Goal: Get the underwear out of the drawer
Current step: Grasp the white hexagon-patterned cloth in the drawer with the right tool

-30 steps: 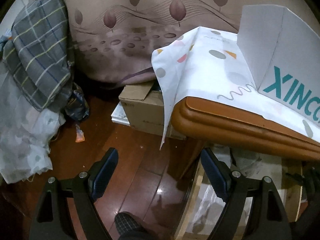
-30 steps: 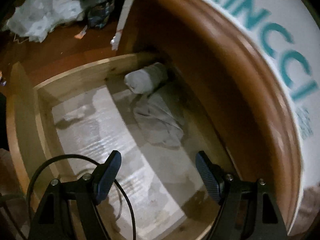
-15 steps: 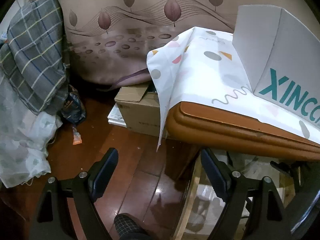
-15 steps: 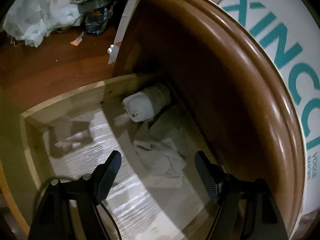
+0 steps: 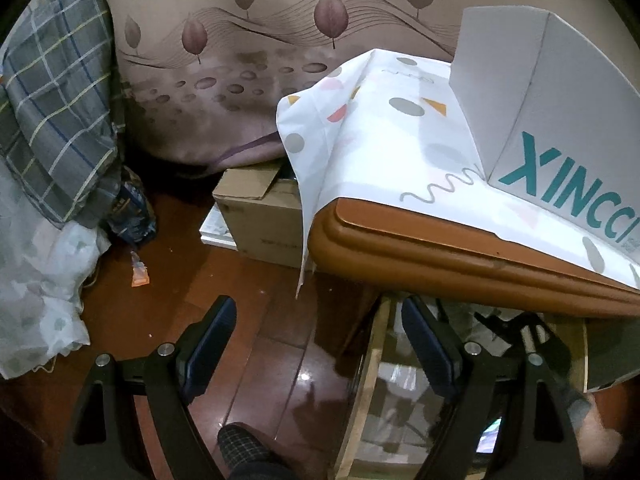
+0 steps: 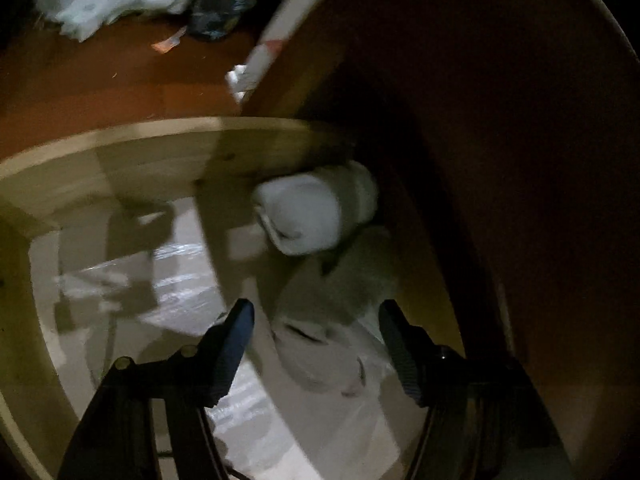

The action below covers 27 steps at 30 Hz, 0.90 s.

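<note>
The right gripper (image 6: 316,320), jaws just closing but still apart, hangs over crumpled underwear (image 6: 340,312) in the drawer (image 6: 120,148); the left gripper (image 5: 316,332) gapes wide, empty.

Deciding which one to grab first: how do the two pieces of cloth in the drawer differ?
The rolled bundle is a tight, whiter roll against the drawer's far wall; the loose cloth lies crumpled, flatter and greyer. The roll sits beyond the right gripper, whose jaws have just been closing; the loose cloth lies between them, not yet pinched. Both are pale fabric on the drawer's right side.
</note>
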### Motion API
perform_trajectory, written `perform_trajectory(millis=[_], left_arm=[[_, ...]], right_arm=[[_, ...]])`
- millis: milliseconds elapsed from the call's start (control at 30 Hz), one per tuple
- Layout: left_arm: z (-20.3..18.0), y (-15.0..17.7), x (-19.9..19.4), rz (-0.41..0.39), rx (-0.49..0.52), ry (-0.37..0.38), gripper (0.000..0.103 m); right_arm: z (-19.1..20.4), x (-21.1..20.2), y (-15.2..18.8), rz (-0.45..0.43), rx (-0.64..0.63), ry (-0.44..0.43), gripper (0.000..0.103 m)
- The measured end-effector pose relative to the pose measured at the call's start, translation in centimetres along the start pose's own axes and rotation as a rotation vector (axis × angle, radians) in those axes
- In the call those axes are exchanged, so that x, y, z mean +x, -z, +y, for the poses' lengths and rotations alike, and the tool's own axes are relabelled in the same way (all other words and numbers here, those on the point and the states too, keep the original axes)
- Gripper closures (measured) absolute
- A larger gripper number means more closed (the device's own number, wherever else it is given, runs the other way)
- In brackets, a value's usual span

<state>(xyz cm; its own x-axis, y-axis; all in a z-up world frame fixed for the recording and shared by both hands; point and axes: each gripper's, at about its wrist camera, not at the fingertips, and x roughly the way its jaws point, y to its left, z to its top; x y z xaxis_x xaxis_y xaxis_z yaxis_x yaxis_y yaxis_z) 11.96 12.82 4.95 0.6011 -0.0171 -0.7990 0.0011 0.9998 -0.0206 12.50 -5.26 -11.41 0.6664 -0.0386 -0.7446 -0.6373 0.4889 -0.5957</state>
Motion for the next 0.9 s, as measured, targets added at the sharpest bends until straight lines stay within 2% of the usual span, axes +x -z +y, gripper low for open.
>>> perform_trajectory(millis=[100,267,433,467,500,533,600,667,900], left_arm=[[0.0,0.0,0.0,0.008,-0.010,0.013,0.020],[-0.2,0.1,0.3,0.017,-0.004,0.016,0.020],[-0.2,0.1,0.2,0.010,0.006,0.012,0.020],[-0.2,0.2,0.2,0.011,0.006,0.010,0.020],[-0.2,0.2,0.2,0.011,0.007,0.009,0.020],[-0.2,0.2,0.1,0.008,0.007,0.013,0.020],[-0.2,0.2,0.2,0.013,0.007,0.010,0.020],[-0.2,0.1,0.1,0.009,0.002,0.011,0.020],[-0.1,0.2,0.3,0.010,0.003,0.011,0.020]], right_arm=[[1.1,1.5,-0.5,0.016,-0.035,0.044,0.037],[0.6,4.0,-0.5,0.059,-0.002,0.113,0.037],[-0.2,4.8,0.2,0.060,0.037,0.102,0.038],[-0.5,4.7,0.5,0.063,0.048,0.096,0.042],[-0.7,4.8,0.6,0.072,0.060,0.074,0.050],[-0.7,5.0,0.7,0.090,0.062,0.060,0.064],[-0.6,4.8,1.3,0.108,0.074,0.027,0.070],[-0.6,4.3,1.8,0.120,0.081,-0.006,0.072],[-1.1,1.5,4.5,0.159,0.102,-0.210,0.075]])
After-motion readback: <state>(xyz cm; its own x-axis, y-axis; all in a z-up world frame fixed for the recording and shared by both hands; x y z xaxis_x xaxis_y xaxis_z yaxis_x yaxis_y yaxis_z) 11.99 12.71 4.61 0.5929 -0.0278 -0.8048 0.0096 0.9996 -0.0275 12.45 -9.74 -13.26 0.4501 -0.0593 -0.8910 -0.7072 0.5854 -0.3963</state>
